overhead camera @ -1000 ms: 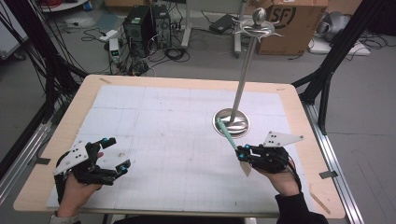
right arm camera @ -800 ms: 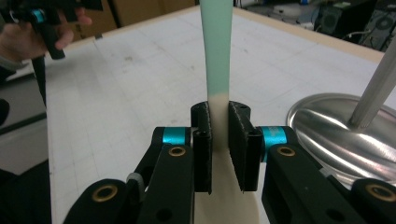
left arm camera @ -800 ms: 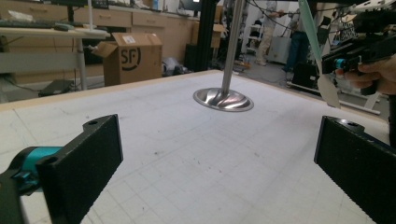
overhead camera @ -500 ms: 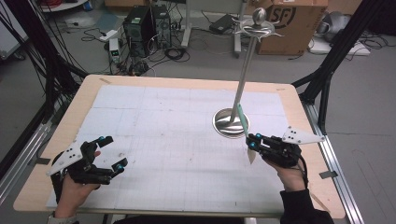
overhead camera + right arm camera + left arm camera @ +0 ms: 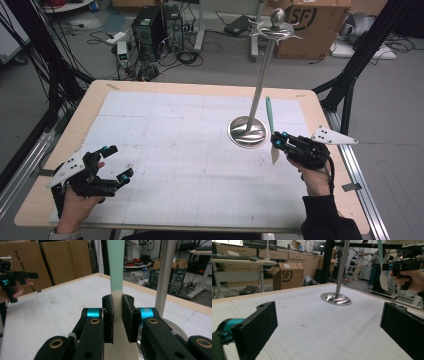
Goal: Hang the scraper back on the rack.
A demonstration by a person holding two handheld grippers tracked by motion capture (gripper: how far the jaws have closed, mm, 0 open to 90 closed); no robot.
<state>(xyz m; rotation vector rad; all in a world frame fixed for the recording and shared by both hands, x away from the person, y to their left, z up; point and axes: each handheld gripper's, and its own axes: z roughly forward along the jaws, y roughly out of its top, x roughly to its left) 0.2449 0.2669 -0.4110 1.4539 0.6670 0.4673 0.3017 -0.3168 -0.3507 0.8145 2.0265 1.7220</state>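
Note:
A spatula (image 5: 269, 114) with a teal handle and a cream blade stands nearly upright, handle up. My right gripper (image 5: 276, 141) is shut on it where the handle meets the blade (image 5: 117, 293), just right of the metal stand's round base (image 5: 246, 133). The stand's pole (image 5: 260, 82) rises to a hooked top (image 5: 276, 27). My left gripper (image 5: 119, 161) rests near the table's front left corner, open, with nothing between its jaws (image 5: 329, 327). In the left gripper view the spatula (image 5: 383, 277) hangs in the right gripper (image 5: 399, 265) at the upper right.
A white gridded mat (image 5: 175, 135) covers the wooden table (image 5: 200, 89). Beyond the far edge lie cables, a computer case (image 5: 150, 25) and a cardboard box (image 5: 312, 25). Black frame posts (image 5: 360, 60) stand at the right.
My right gripper has moved right and slightly up with the spatula, which has swung from leaning over the base to nearly upright. The left gripper has kept its place.

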